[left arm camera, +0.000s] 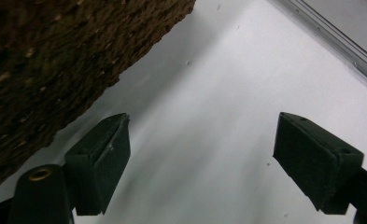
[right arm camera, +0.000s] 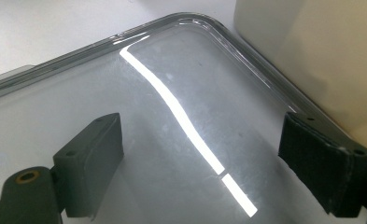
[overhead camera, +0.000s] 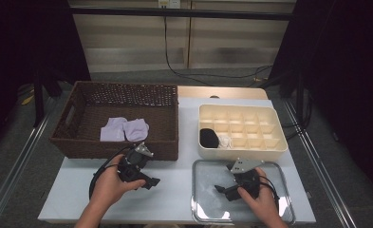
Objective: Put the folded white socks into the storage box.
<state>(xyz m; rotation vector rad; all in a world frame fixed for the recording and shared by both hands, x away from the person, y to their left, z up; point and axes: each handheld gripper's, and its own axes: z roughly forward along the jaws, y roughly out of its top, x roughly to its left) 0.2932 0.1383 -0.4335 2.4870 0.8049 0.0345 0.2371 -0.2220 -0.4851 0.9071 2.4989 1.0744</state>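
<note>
The right gripper [overhead camera: 223,188], jaws spread and empty, is being held over the metal tray [overhead camera: 208,211]; the left gripper [overhead camera: 151,181], also spread and empty, is being held just in front of the wicker basket [overhead camera: 94,145]. The lilac socks [overhead camera: 125,129] are lying inside the basket, so the near wall is likely being risked as a snag on any low reach.

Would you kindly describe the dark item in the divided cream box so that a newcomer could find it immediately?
Start at the cream compartment box on the right half of the table, just behind the metal tray. Look along its near row to the large compartment at the left end: there lies the black rolled item. It is the one dark thing in the box, beside a small white item.
</note>
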